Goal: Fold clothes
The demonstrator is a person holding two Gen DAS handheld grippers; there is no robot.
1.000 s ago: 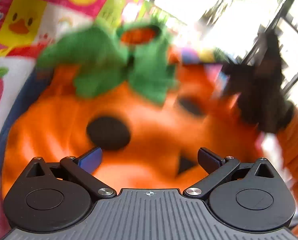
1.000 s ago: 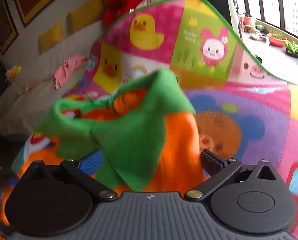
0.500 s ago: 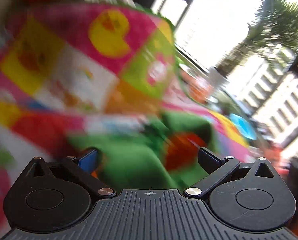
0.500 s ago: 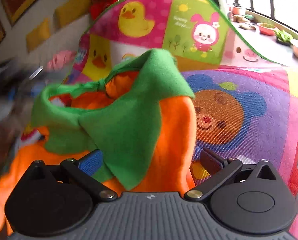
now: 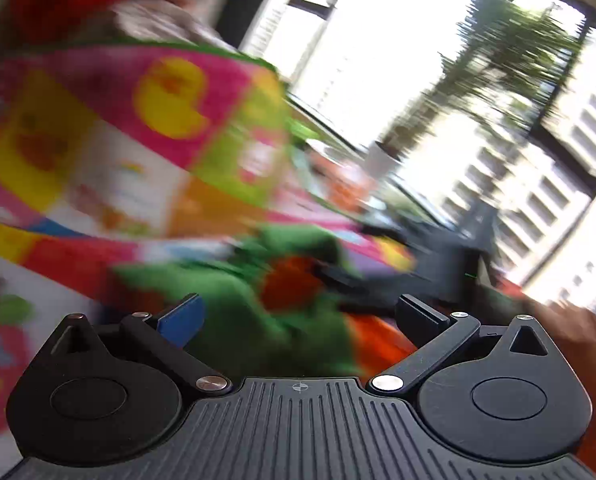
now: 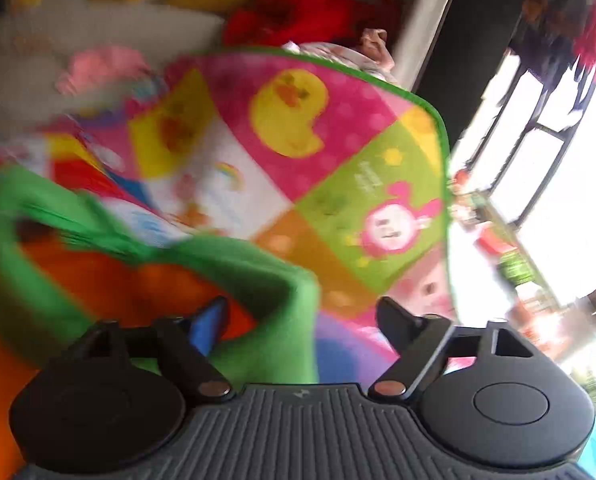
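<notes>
An orange pumpkin costume with a green collar lies on a bright cartoon play mat. In the left wrist view my left gripper is open, fingers apart, just in front of the collar. The right gripper's black body shows beyond it. In the right wrist view my right gripper is open, with the green collar between its fingers and the orange body to the left. Both views are motion-blurred.
The mat's green-edged corner curls up at the back. Red cushions and pink clothing lie on a pale sofa behind. Large windows and a sill with pots stand to the right.
Both grippers tilted upward and swung; the left view went from the costume's face to the collar and windows. The right view shifted right, collar now lower left. Jaws stayed open.
</notes>
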